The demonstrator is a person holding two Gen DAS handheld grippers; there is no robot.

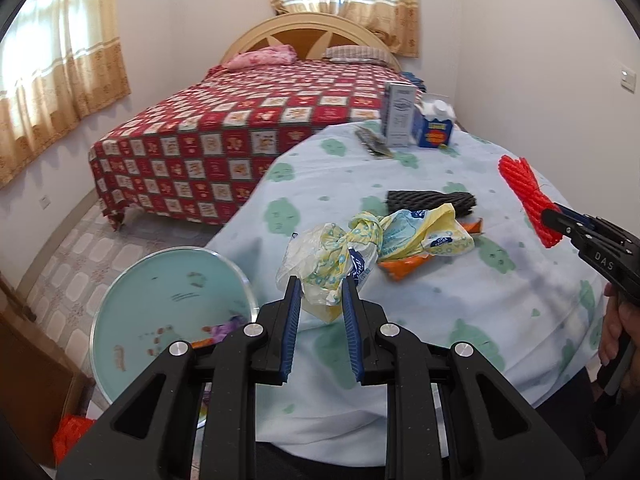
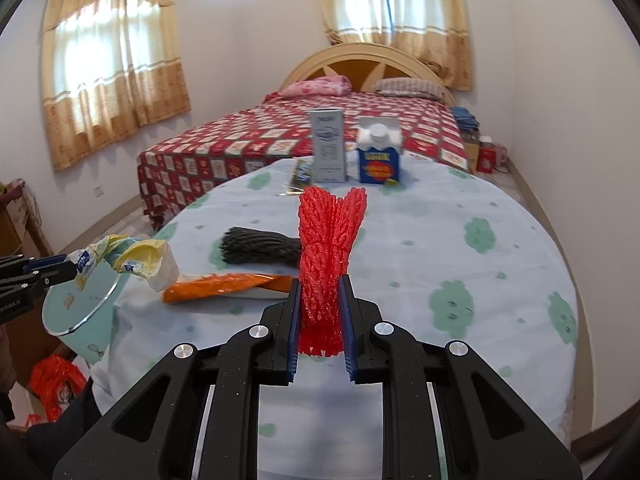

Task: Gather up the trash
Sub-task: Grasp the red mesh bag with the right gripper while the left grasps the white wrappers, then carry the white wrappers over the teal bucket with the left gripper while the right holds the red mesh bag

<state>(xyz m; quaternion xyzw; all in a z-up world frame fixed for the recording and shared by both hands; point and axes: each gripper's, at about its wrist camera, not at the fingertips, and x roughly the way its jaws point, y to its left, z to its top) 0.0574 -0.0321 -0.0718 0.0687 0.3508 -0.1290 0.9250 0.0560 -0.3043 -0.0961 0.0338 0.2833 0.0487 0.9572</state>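
Red foam mesh sleeve (image 2: 330, 264) stands pinched between the 2 fingers (image 2: 295, 320) of the right gripper (image 2: 321, 330), lifted above the tabletop (image 2: 460, 240) under its pale blue cloth with green flowers. The left gripper (image 1: 320, 312) has its fingers (image 1: 294, 312) clamped on a crumpled plastic bag, clear and yellow (image 1: 332, 264), at the tabletop's edge beside a round pale blue bin (image 1: 168, 304). A black foam mesh sleeve (image 2: 260, 250) and an orange wrapper (image 2: 224, 286) lie on the cloth.

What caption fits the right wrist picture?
Right gripper clamps red mesh netting above the table, black netting behind.
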